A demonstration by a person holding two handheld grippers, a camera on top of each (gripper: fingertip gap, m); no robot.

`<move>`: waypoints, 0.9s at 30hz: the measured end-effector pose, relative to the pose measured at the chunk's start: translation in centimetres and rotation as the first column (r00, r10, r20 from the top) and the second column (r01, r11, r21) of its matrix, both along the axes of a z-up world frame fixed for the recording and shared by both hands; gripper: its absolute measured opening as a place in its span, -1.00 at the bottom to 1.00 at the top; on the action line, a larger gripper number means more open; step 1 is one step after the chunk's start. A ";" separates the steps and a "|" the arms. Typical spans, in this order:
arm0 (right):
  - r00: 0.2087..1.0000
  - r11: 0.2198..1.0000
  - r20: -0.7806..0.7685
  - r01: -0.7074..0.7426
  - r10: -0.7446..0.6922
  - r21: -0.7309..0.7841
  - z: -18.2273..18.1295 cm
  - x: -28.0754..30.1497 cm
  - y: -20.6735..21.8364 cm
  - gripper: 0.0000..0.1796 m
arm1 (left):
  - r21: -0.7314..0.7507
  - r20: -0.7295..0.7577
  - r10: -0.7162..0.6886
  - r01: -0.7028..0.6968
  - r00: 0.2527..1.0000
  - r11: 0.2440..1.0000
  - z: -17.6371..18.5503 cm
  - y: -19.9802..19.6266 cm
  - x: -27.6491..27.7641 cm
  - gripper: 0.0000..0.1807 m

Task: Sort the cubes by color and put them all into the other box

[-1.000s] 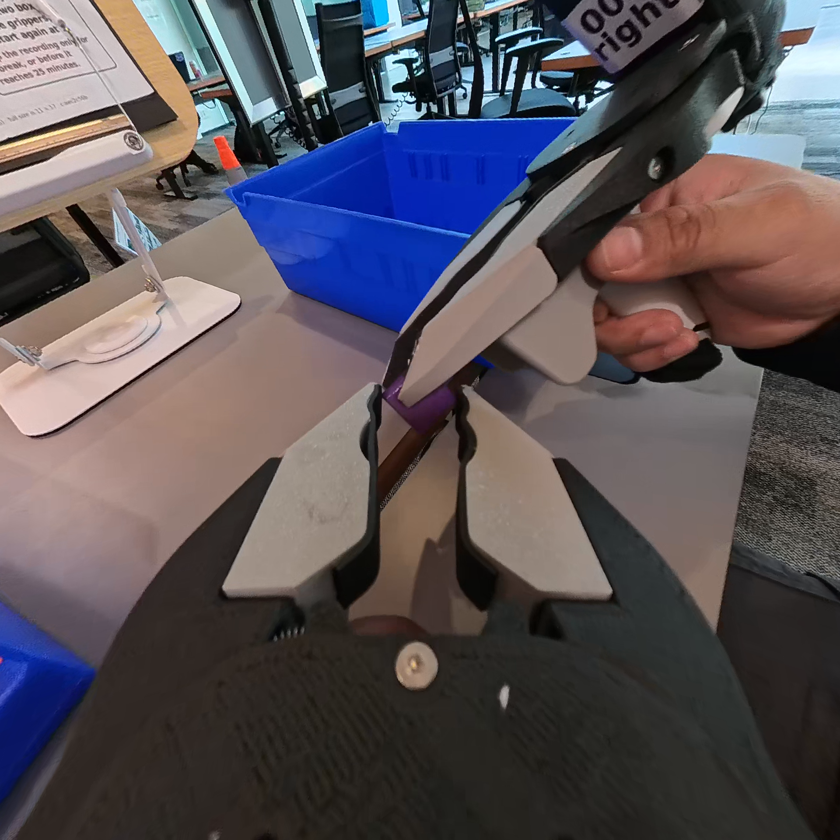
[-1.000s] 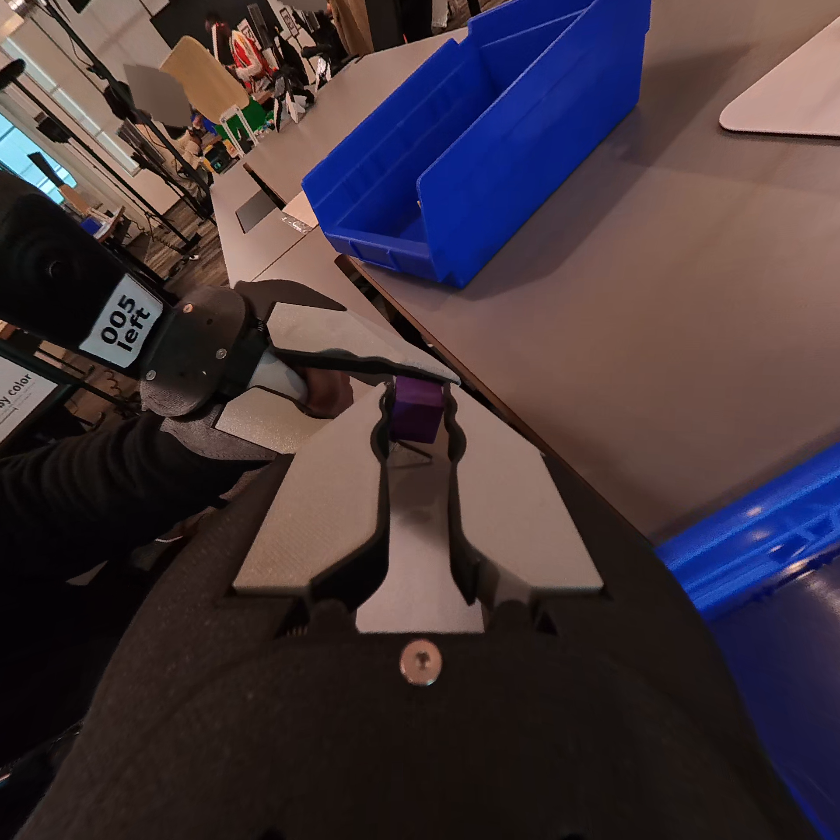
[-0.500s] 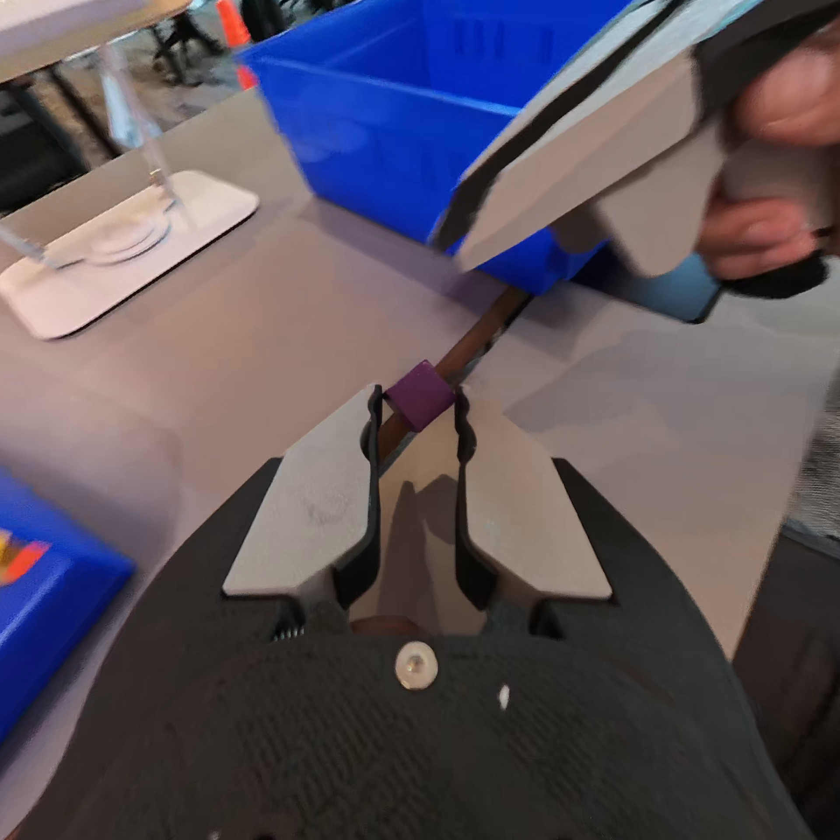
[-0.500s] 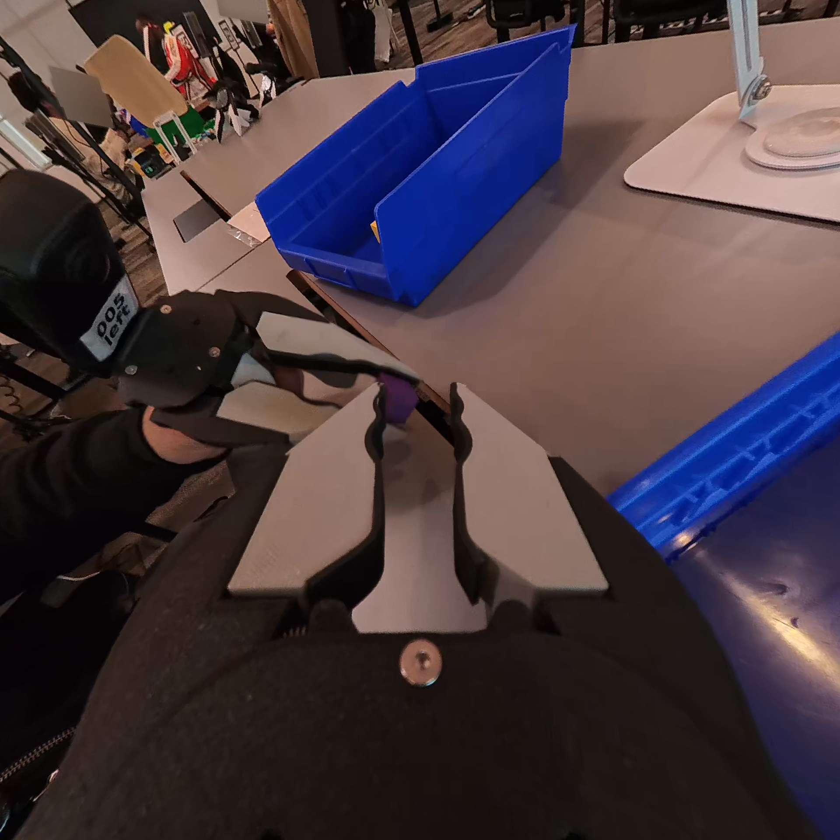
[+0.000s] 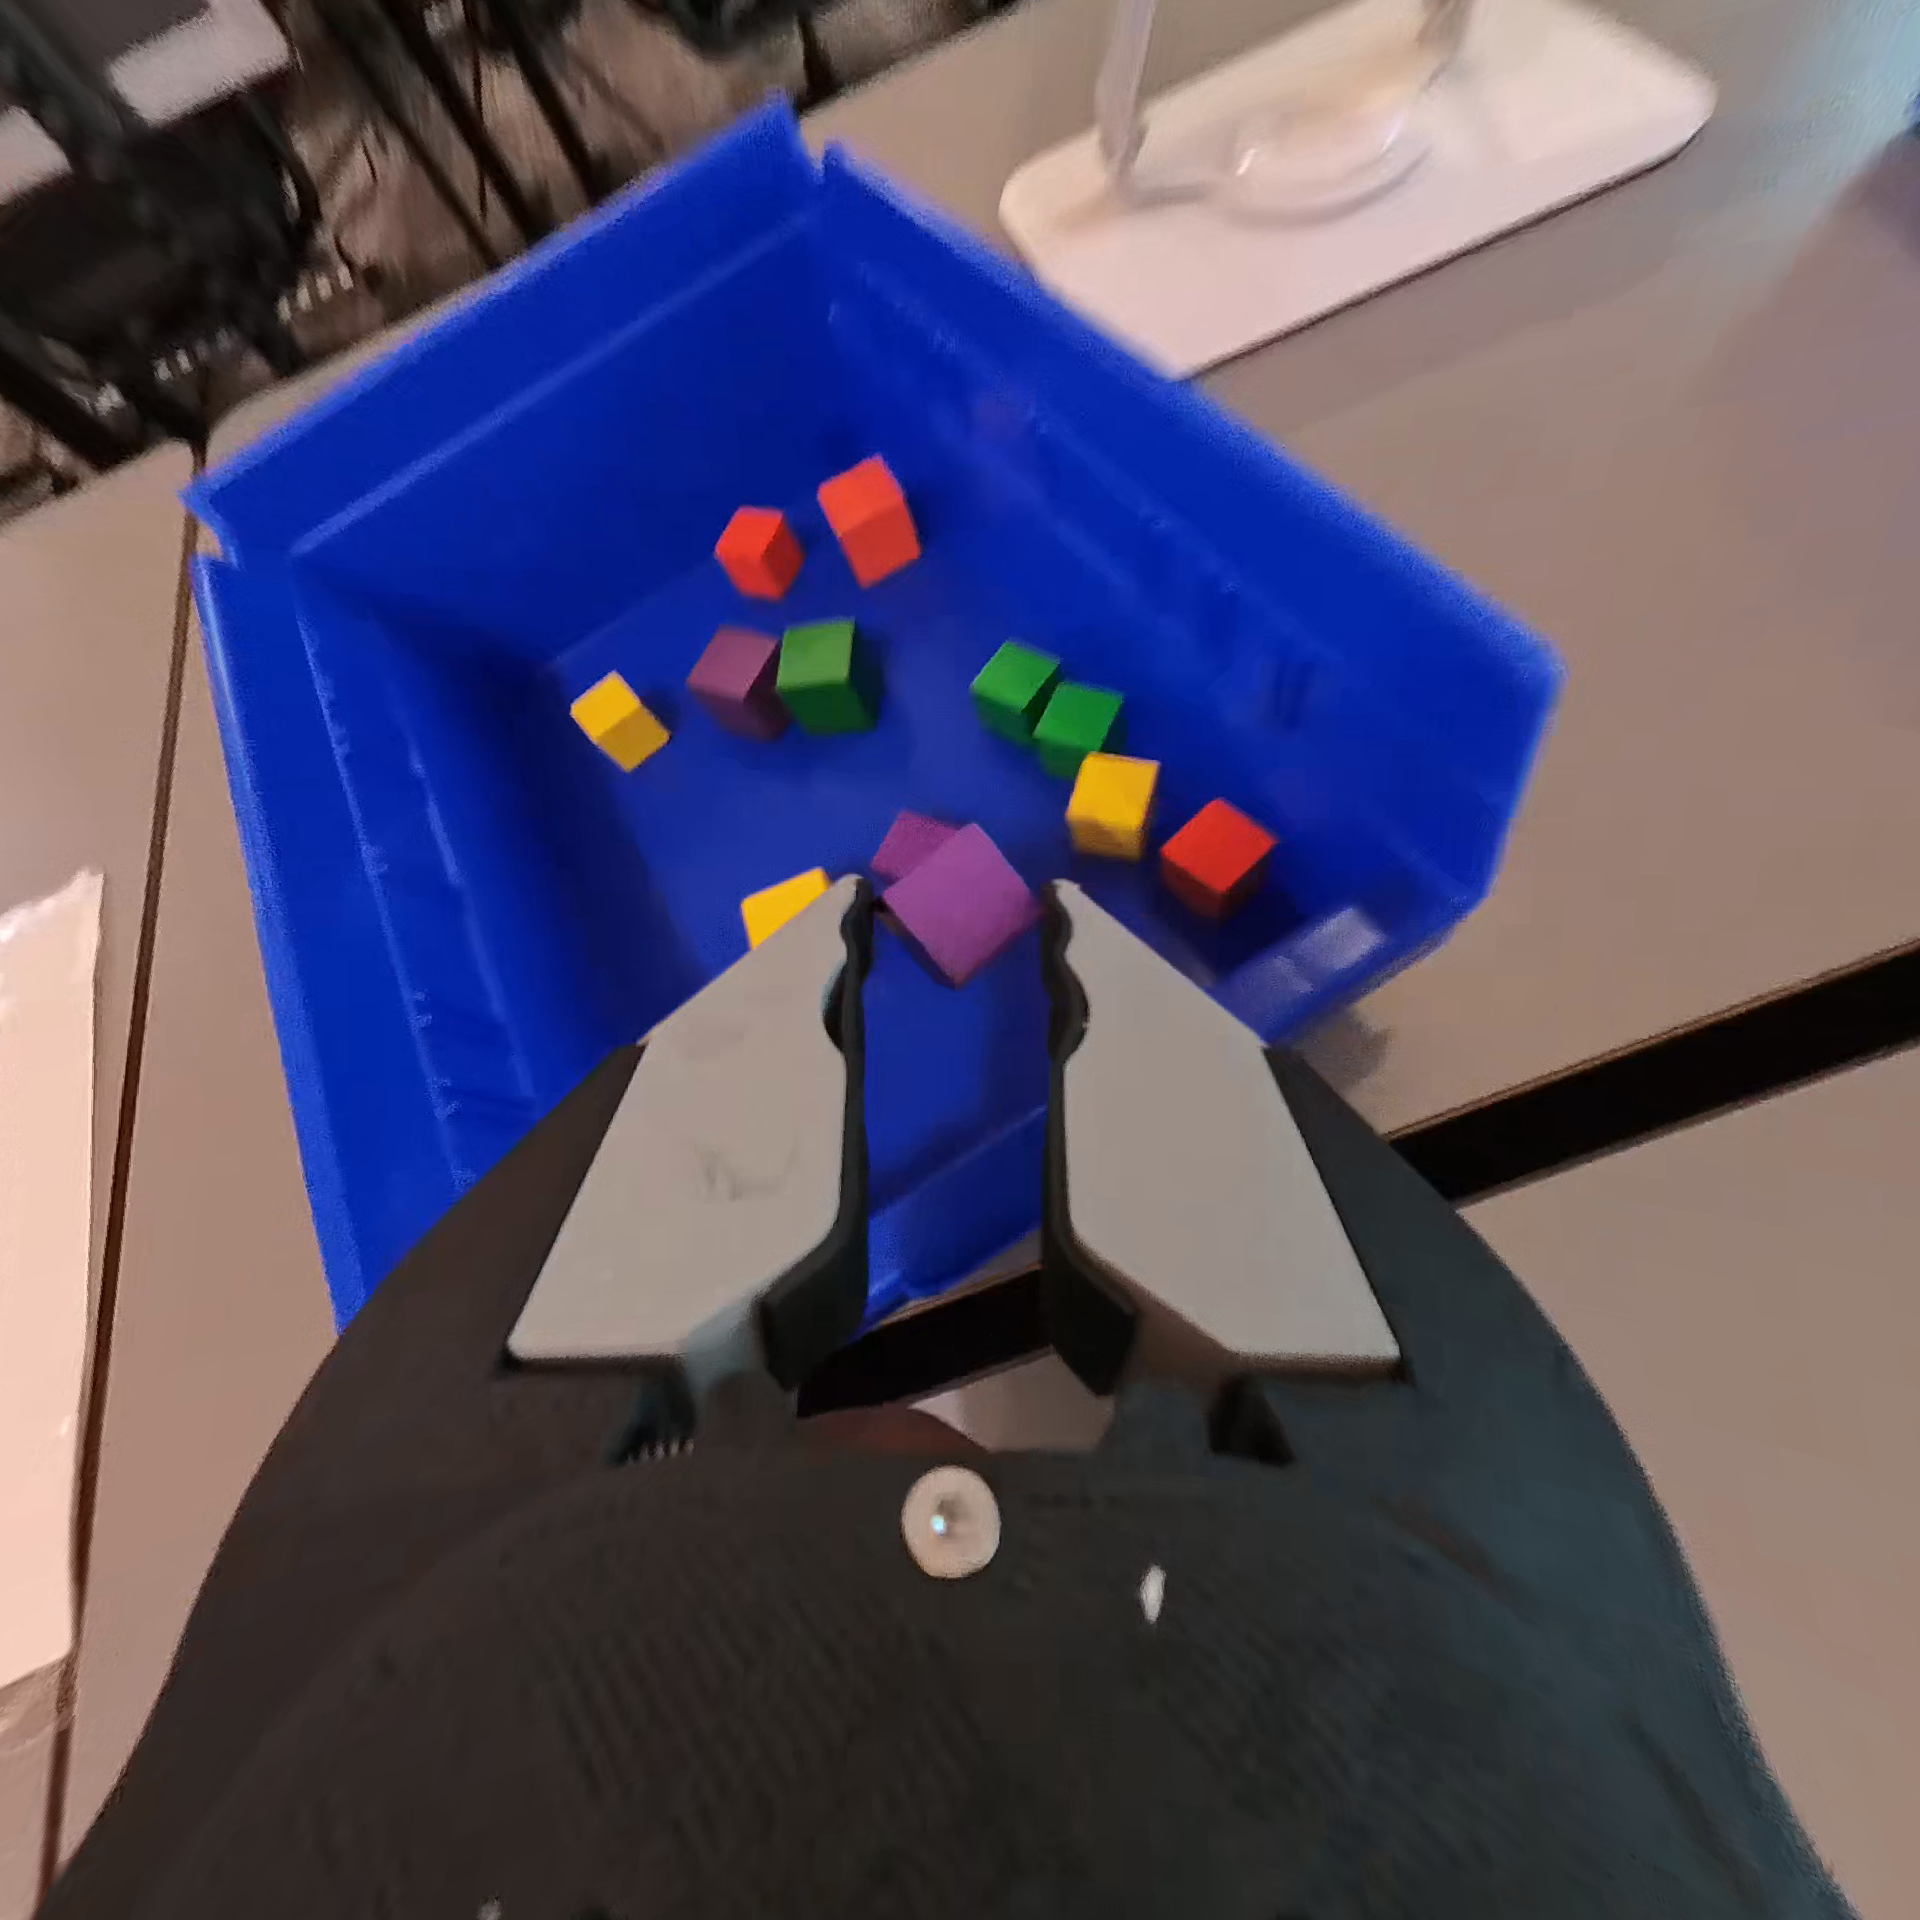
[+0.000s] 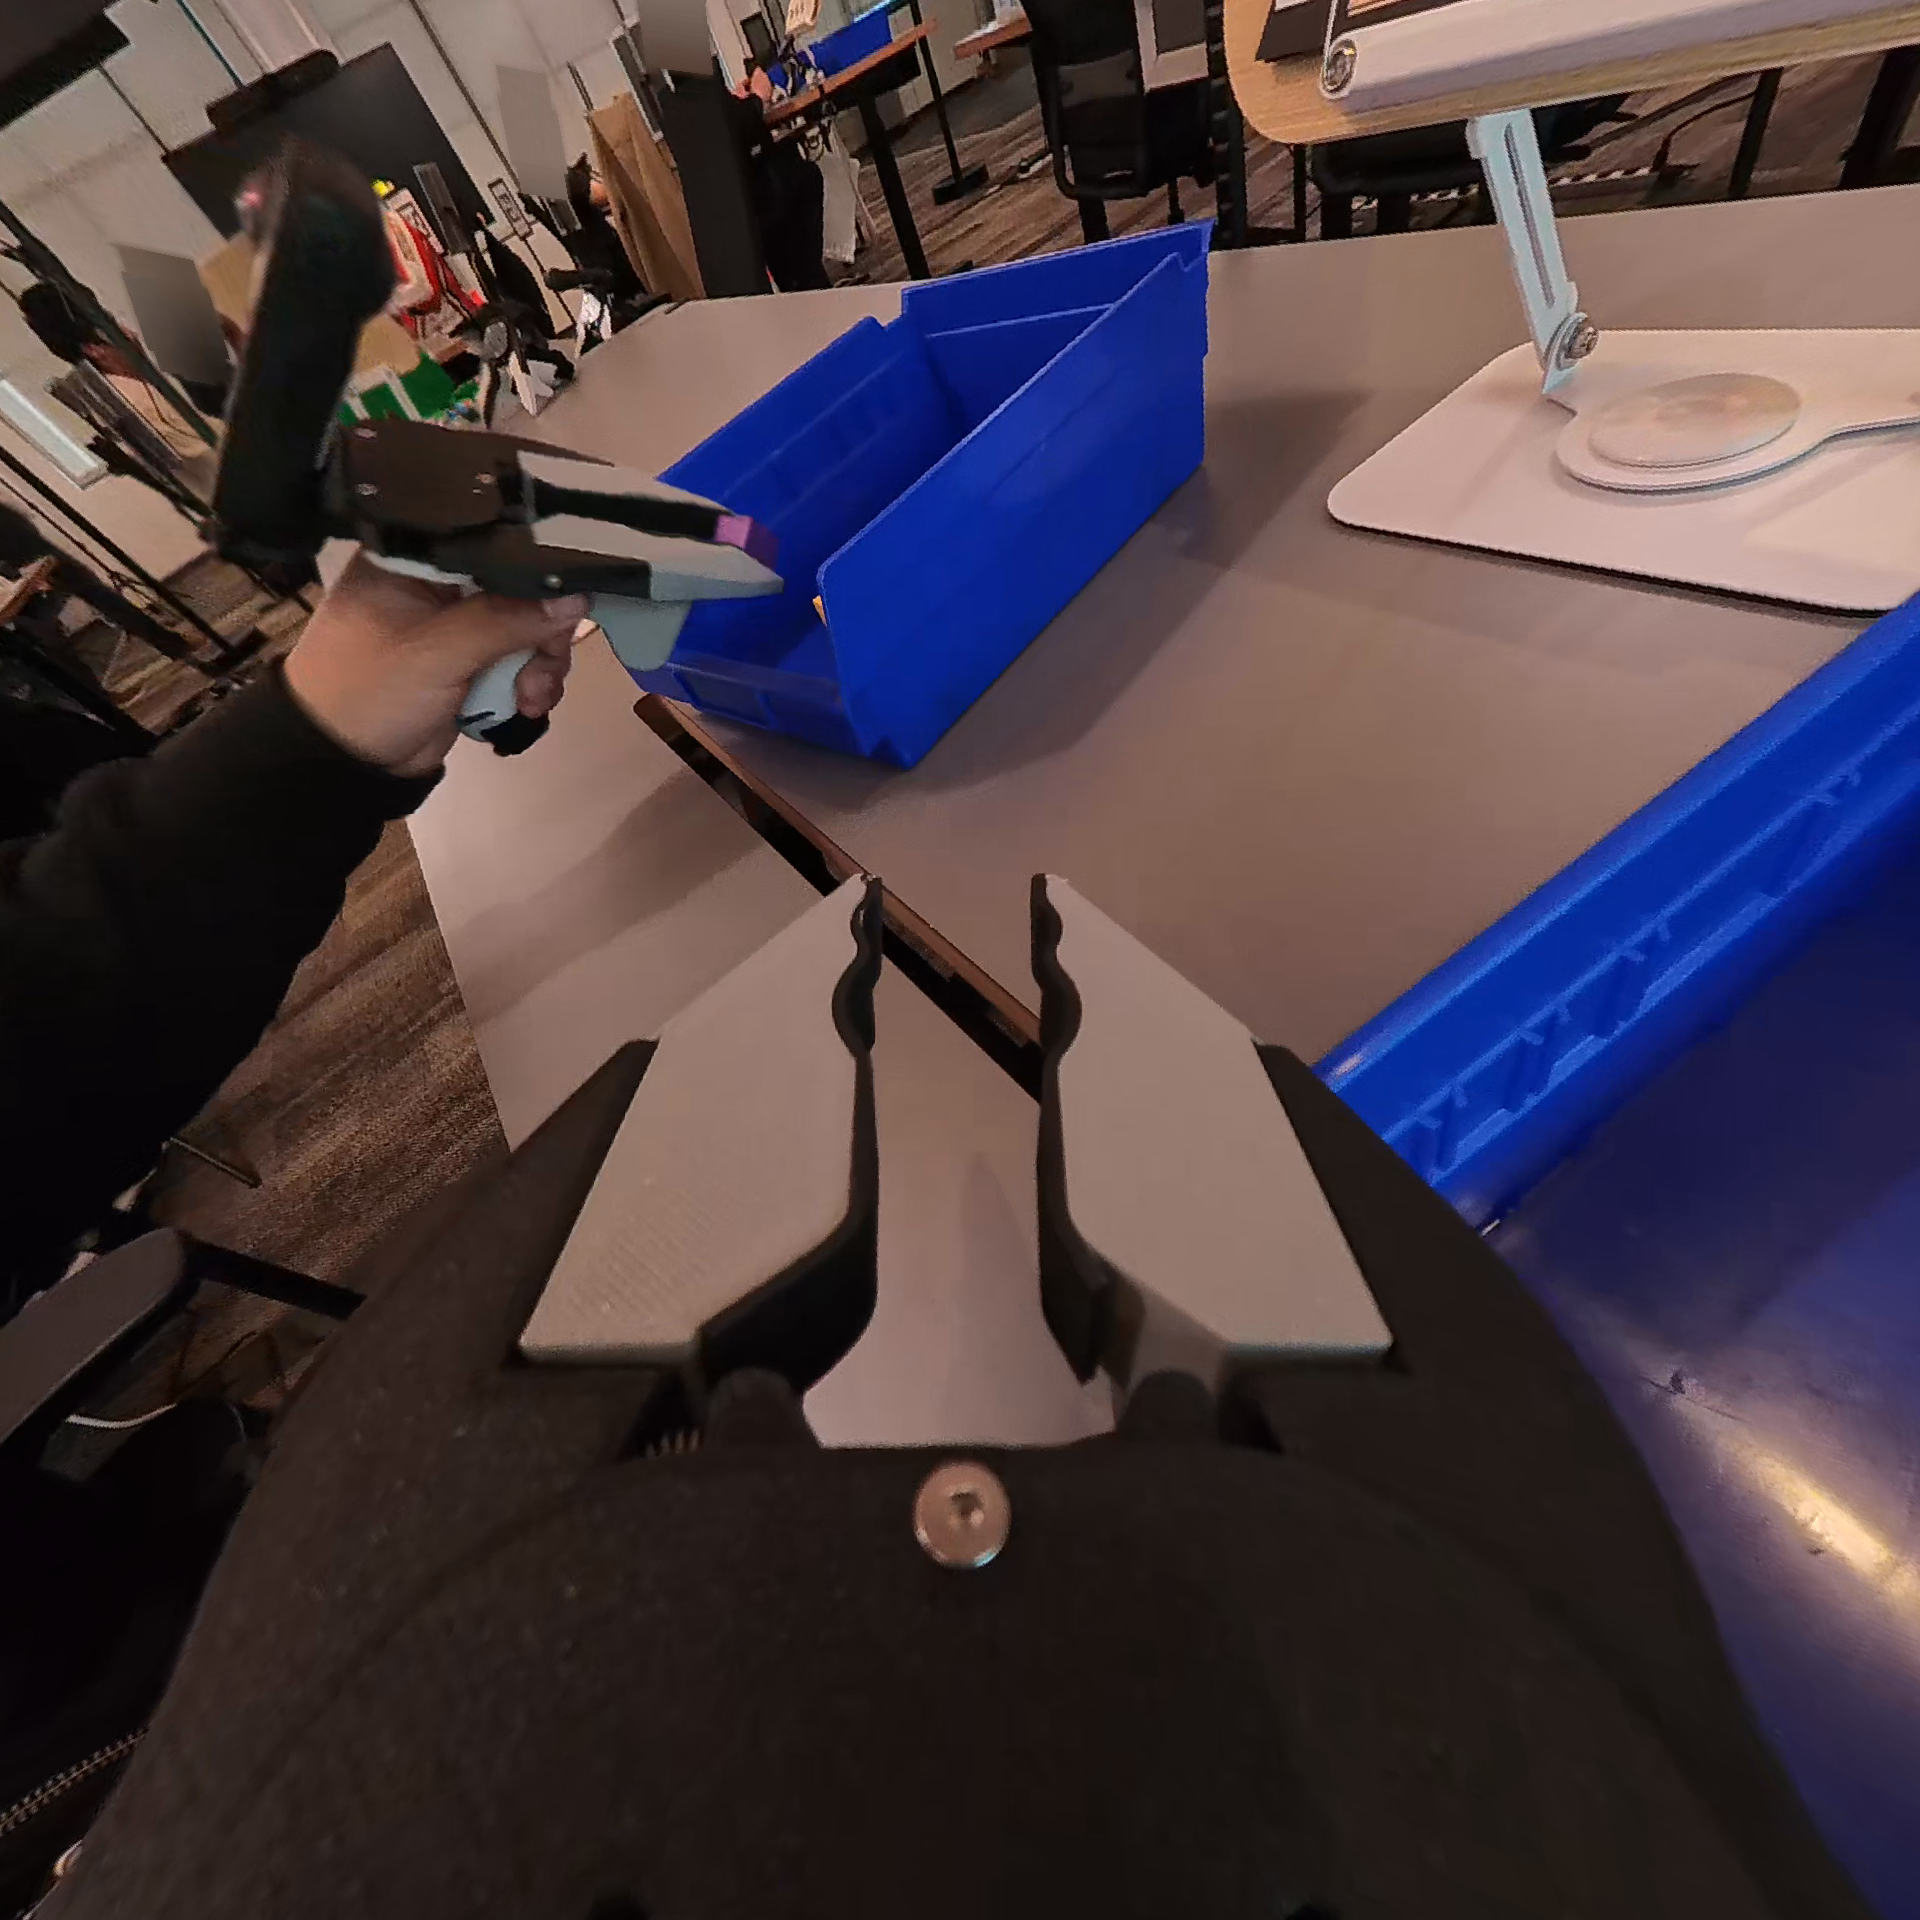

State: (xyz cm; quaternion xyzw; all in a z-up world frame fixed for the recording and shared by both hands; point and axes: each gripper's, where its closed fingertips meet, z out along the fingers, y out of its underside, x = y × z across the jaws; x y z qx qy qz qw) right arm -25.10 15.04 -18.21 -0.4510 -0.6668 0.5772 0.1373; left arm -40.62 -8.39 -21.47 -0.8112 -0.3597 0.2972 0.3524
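The left gripper (image 5: 954,902) is clenching a purple cube (image 5: 961,902) over the far bin (image 5: 343,831); the right gripper (image 6: 956,894) is hanging released, empty, beside the near bin (image 6: 1621,956).

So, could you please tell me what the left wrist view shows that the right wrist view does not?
Only the left wrist view looks down into the blue box, showing loose cubes on its floor: red, green, yellow and purple, mixed together. Only the right wrist view shows the right gripper, open and empty, the hand holding the left gripper from the side, and part of a second blue box nearby. Both show the purple cube gripped between the left gripper's fingers, that box, and the white stand base.
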 end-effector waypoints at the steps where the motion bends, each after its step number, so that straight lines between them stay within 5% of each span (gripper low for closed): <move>1: 1.000 1.000 0.000 0.000 0.000 0.005 0.0 0.0 0.0 -0.71 | -0.025 0.039 0.013 -0.012 0.999 1.000 -0.9 -0.5 -0.4 -0.67; 6: 1.000 1.000 0.010 -0.003 0.003 0.014 -0.5 -0.1 0.0 -0.71 | -0.046 0.151 0.031 -0.024 0.988 0.999 -3.8 -1.3 -0.8 -0.62; 16: 1.000 0.999 0.001 0.001 0.000 -0.033 0.2 -0.2 1.1 -0.73 | -0.050 0.130 0.018 -0.012 0.991 0.999 -4.1 -0.7 -0.6 -0.40; 27: 1.000 0.999 0.013 -0.024 0.025 -0.035 0.0 0.2 1.2 -0.76 | -0.070 0.078 0.054 -0.049 0.995 0.996 -3.9 -2.4 -0.4 -0.53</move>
